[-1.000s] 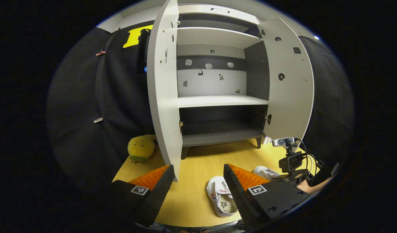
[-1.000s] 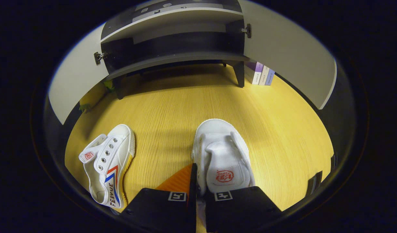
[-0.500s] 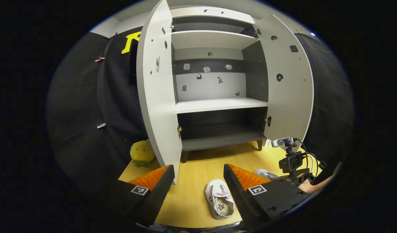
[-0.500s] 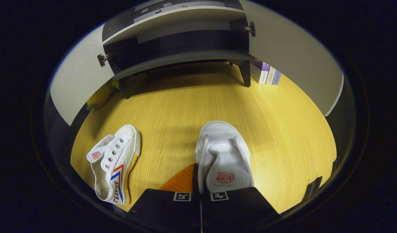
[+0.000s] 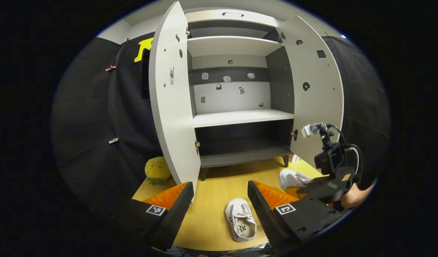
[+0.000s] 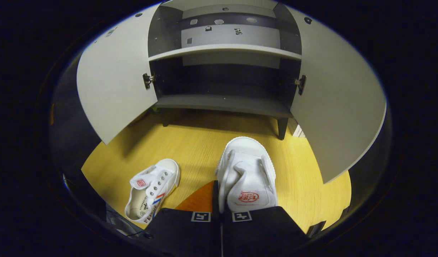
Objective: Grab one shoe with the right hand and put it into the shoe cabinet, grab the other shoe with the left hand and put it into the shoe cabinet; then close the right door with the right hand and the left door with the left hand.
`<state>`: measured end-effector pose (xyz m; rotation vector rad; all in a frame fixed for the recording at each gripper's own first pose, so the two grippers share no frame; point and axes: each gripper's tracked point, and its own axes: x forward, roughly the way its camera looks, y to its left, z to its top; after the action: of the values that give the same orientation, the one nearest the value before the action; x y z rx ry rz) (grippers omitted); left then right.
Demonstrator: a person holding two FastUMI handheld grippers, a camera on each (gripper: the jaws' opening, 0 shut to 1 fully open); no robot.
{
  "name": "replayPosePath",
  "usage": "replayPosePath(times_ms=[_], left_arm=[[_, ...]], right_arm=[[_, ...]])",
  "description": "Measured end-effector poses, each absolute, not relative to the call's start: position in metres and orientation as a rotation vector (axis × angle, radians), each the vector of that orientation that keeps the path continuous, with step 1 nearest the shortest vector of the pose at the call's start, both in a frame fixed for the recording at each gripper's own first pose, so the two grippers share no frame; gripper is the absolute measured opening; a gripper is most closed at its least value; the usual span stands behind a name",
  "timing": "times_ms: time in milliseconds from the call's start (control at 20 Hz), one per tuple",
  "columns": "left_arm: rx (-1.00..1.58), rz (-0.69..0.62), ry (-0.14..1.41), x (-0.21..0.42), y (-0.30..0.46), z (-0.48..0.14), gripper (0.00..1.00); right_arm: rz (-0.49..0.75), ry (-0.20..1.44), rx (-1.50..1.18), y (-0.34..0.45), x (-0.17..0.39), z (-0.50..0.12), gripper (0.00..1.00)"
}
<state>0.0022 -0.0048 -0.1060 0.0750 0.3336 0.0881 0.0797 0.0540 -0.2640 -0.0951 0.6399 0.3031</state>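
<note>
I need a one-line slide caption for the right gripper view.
Right tongs grip a white canvas shoe before the open grey two-door shoe cabinet.

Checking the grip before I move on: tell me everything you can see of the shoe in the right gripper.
The white canvas shoe has a rubber toe cap and a tongue with a red logo. Its toe points toward the open shoe cabinet. The right gripper is shut on its heel side wall, holding it above the wooden floor.

You are working in a staged recording booth, not a home: black cloth (image 5: 94,117) hangs behind the open shoe cabinet (image 5: 237,117), which stands on a yellow wood counter (image 6: 190,142) with a plush toy (image 5: 156,170) beside it.
</note>
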Motion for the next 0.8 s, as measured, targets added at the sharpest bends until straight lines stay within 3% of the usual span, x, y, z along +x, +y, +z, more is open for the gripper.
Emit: replayPosePath(times_ms=[800], left_arm=[[0.07,0.045,0.247,0.022,-0.007,-0.085,0.95]], right_arm=[[0.255,0.256,-0.011,0.098,0.226,-0.016,0.07]])
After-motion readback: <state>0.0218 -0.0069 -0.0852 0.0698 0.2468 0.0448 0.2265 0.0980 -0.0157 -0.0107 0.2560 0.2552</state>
